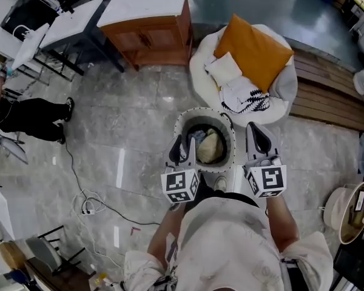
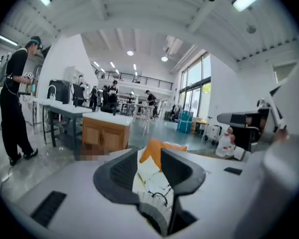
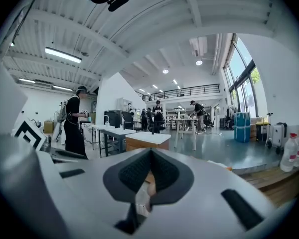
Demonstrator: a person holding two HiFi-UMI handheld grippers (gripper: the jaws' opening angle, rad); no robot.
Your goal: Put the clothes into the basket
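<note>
Left claw (image 1: pixel 185 147): jaws spread, nothing between them. Right claw (image 1: pixel 258 138): tips pressed together, empty. Basket (image 1: pixel 181 121) just below, between my two claws, with clothes (image 1: pixel 210 147) inside. Past claw tips: black-and-white garment (image 1: pixel 246 99) on white chair (image 1: pixel 280 91), beside orange pillow (image 1: pixel 252 50).

Grey marble floor (image 1: pixel 127 120): basket (image 1: pixel 204 110), white round chair (image 1: pixel 200 71), wooden cabinet (image 1: pixel 147 38), power strip (image 1: pixel 88 210).
</note>
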